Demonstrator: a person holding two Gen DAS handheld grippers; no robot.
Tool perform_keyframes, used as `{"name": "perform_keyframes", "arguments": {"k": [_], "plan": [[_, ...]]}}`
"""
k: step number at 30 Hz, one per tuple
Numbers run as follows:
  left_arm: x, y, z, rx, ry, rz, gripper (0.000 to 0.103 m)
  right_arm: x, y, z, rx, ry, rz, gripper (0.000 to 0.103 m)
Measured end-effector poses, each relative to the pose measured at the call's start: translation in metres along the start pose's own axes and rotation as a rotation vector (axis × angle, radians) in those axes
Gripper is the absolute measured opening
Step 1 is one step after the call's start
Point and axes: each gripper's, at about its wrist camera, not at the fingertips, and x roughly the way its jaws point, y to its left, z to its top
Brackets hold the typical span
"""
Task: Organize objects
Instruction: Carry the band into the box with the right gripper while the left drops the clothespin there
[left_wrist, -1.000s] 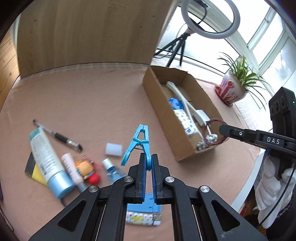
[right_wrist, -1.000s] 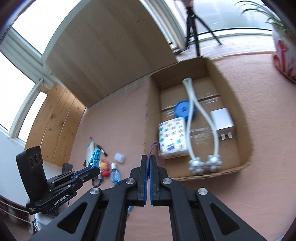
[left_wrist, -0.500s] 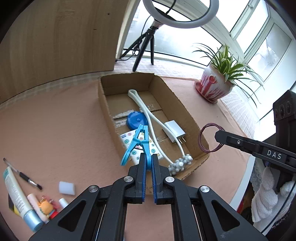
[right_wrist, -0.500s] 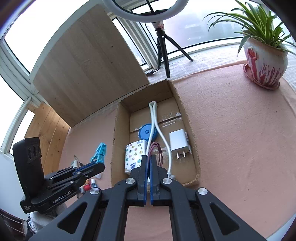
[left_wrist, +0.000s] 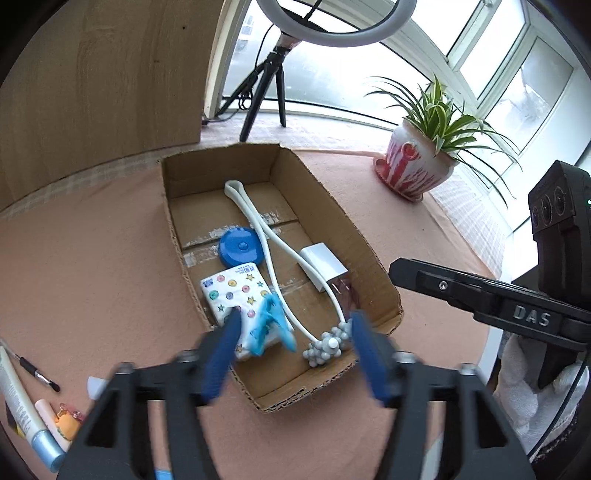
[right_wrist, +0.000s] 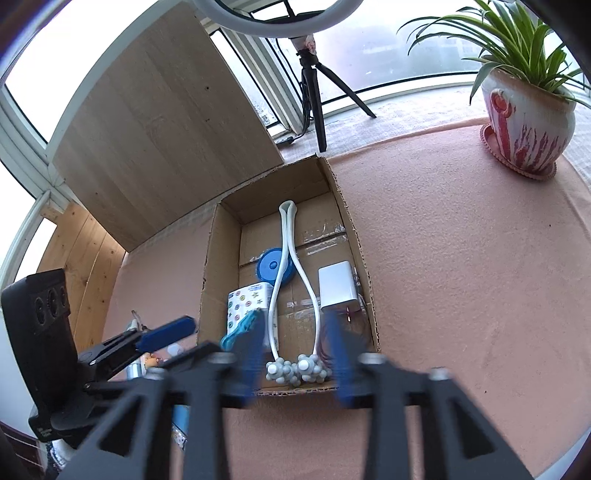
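An open cardboard box (left_wrist: 369, 254) lies on the pink tablecloth. My left gripper (left_wrist: 295, 350) hovers open over its near end. A light-blue clothes peg (left_wrist: 271, 325) lies loose below it on a patterned tissue pack (left_wrist: 229, 291). My right gripper (right_wrist: 295, 354) is open too, above the box's (right_wrist: 210, 280) near edge. A maroon hair tie (left_wrist: 345, 291) rests inside the box beside a white charger (left_wrist: 323, 266), free of both grippers. The peg (right_wrist: 240, 328) shows blurred in the right wrist view.
The box also holds a white roller massager (left_wrist: 273, 258) and a blue round case (left_wrist: 240, 247). A tube (left_wrist: 22, 406), a pen (left_wrist: 37, 373) and small items lie left of the box. A potted plant (left_wrist: 417, 173) stands far right, with a ring-light tripod (left_wrist: 266, 85) and wooden board (left_wrist: 103, 81) behind.
Both grippers moved over the box and opened. The left let go of the blue peg, which now lies on the tissue pack. The right let go of the hair tie into the box.
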Motion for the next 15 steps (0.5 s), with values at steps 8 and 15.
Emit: {"name": "perform_keyframes", "arguments": {"k": [8, 15], "plan": [[-0.011, 0.007, -0.009, -0.023, -0.003, 0.021, 0.07, -0.001, 0.0, -0.005, 0.029, -0.006, 0.002, 0.054], [-0.027, 0.025, -0.021, -0.075, -0.009, 0.036, 0.07, 0.004, 0.017, -0.01, -0.006, 0.002, 0.009, 0.054]]}}
